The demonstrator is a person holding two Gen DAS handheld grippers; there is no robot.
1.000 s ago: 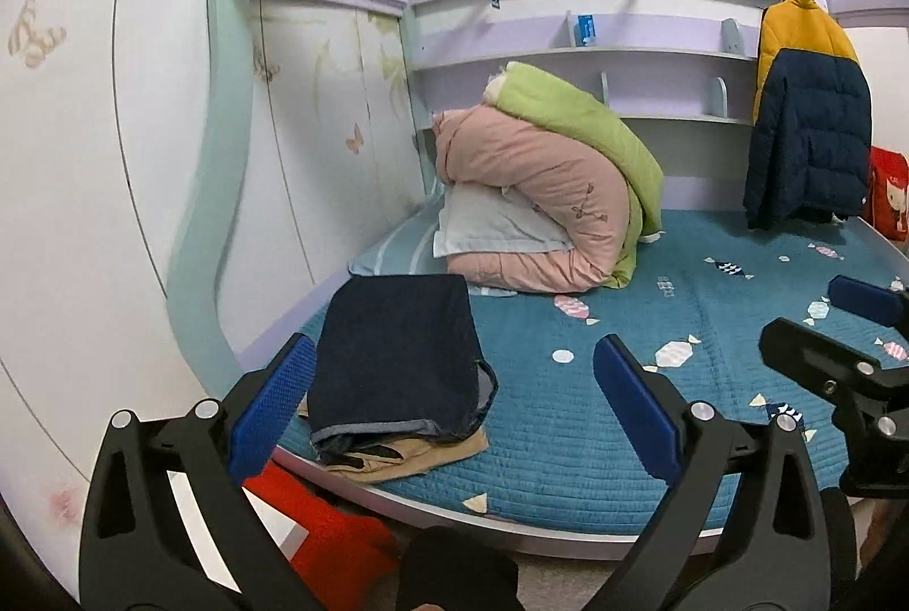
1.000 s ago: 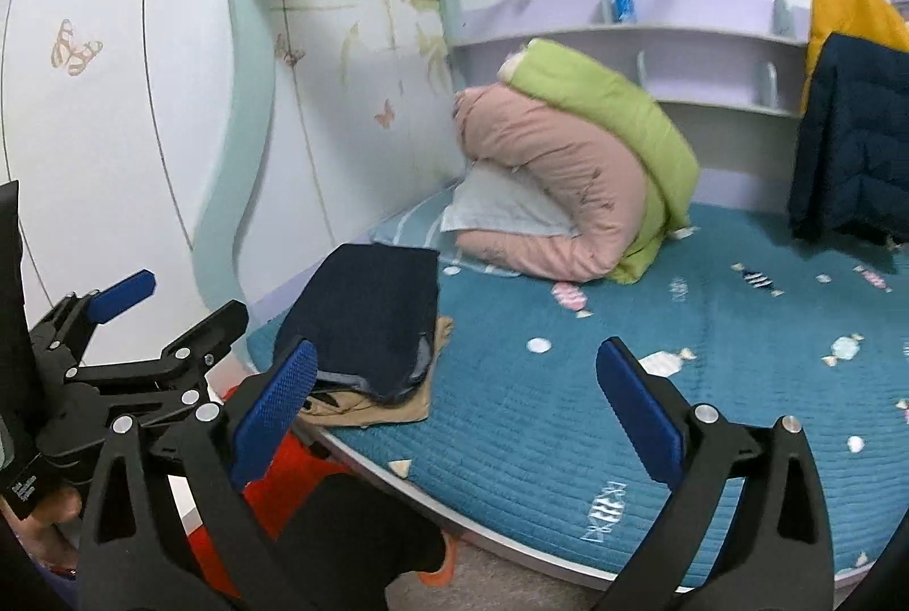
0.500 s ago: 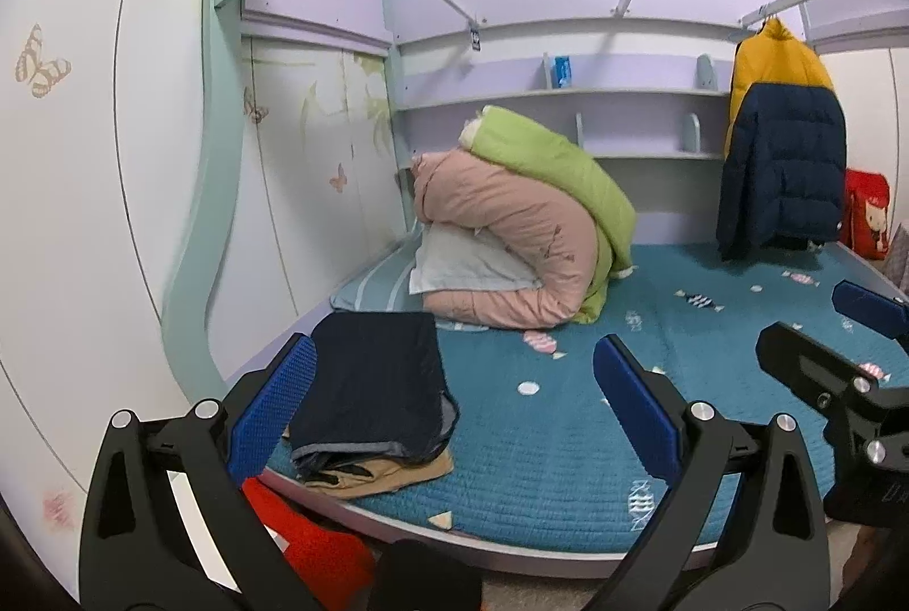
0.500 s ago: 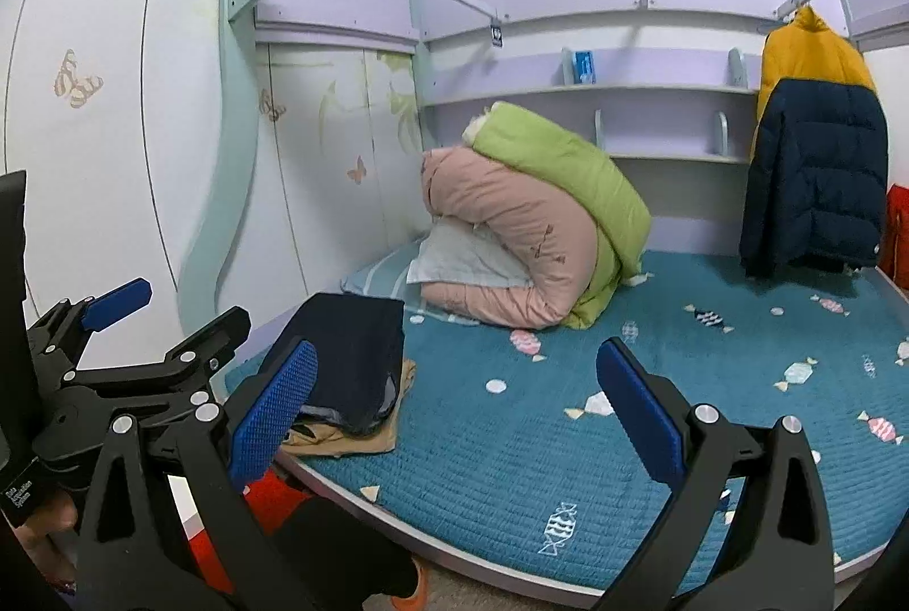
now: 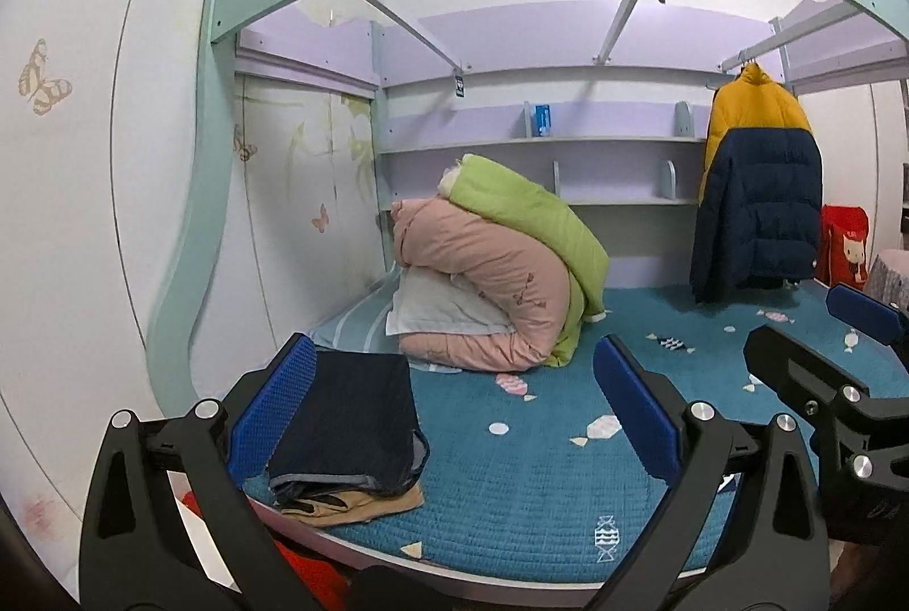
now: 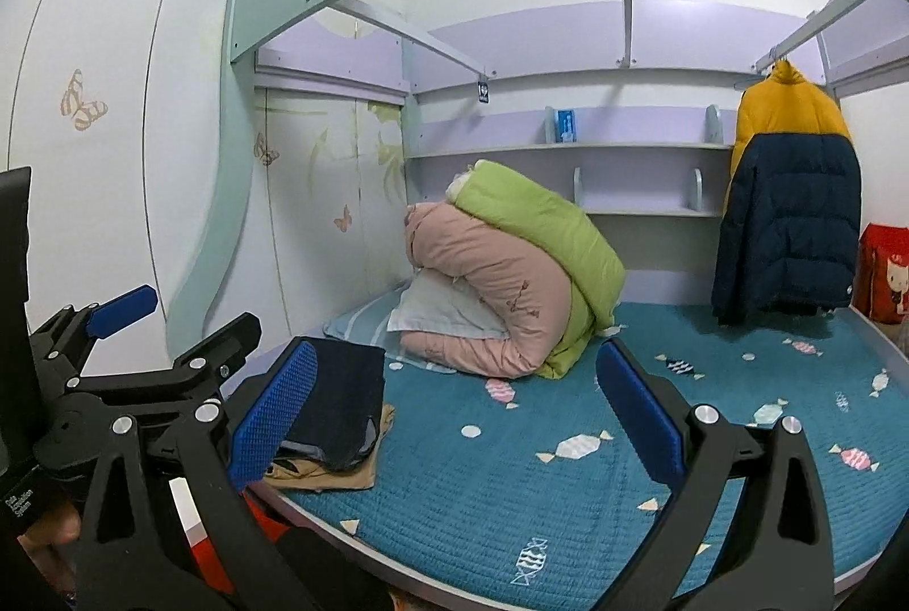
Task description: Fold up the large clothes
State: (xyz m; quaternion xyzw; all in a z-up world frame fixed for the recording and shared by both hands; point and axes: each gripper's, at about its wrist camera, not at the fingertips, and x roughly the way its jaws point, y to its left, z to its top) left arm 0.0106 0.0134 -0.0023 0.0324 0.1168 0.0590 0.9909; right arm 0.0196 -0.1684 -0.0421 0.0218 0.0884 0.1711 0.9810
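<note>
Left gripper (image 5: 451,415) fills the lower half of its own frame, jaws spread wide, blue pads (image 5: 272,409) angled outward, nothing between them. Right gripper (image 6: 454,418) sits likewise in its own frame, jaws wide apart and empty. Each appears in the other's view: the right at the right edge, the left at lower left, both level, side by side.

Teal quilted bed (image 5: 511,486), folded clothes stack (image 5: 346,446) at near-left corner (dark over tan), rolled duvets (image 5: 500,293) behind
</note>
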